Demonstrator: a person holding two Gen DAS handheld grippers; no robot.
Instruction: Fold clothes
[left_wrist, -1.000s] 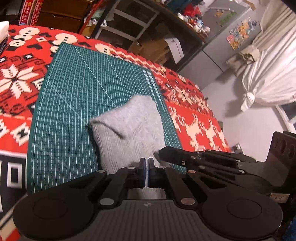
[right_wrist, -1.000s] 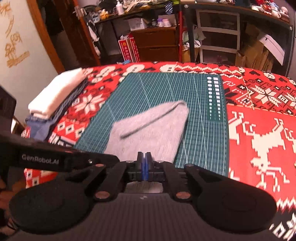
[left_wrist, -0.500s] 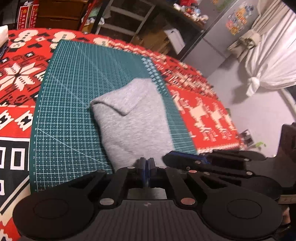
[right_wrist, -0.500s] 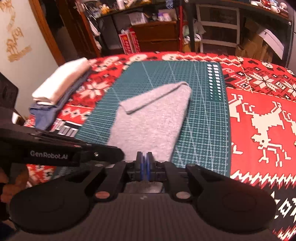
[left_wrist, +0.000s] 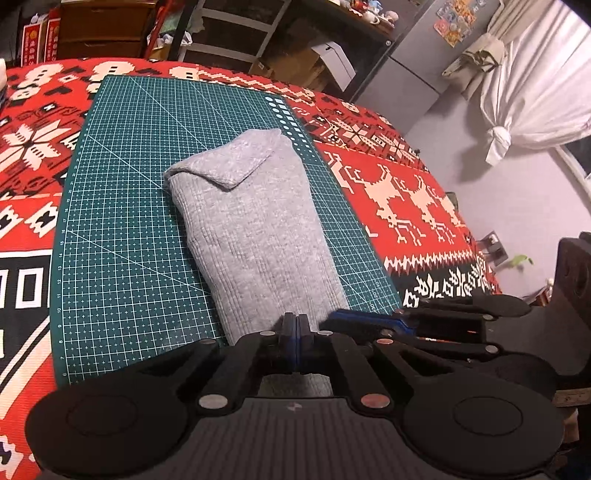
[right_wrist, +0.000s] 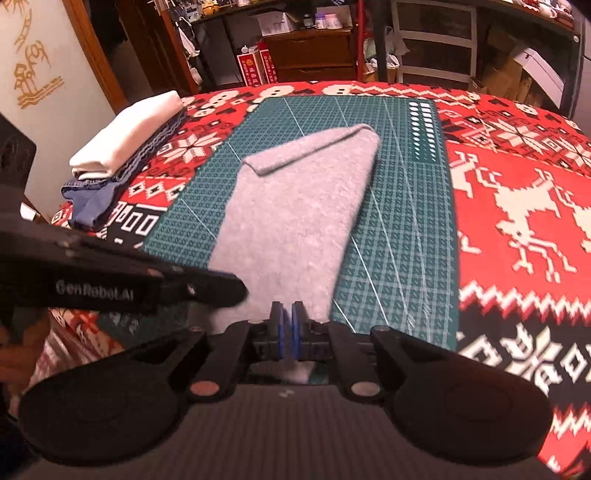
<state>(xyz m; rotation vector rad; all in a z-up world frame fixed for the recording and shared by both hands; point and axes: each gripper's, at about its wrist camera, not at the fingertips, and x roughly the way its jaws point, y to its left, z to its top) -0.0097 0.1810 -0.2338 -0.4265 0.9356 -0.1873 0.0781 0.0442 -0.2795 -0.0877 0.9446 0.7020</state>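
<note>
Folded stack: white and blue folded clothes (right_wrist: 122, 147) piled at the upper left of the right wrist frame, on the red patterned knit-print tablecloth (right_wrist: 517, 192).
Mat: green gridded cutting mat (left_wrist: 129, 221) in the centre of the left wrist frame.
Garment: grey knit folded garment (left_wrist: 255, 229) lies lengthwise on the mat, its far corner turned over.
Left gripper (left_wrist: 295, 341): clenched on the garment's near edge.
Right gripper (right_wrist: 287, 332): clenched on the same near edge, bottom centre.

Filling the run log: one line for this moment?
left: shut on cloth | right: shut on cloth | cloth: on mat, far corner folded
</note>
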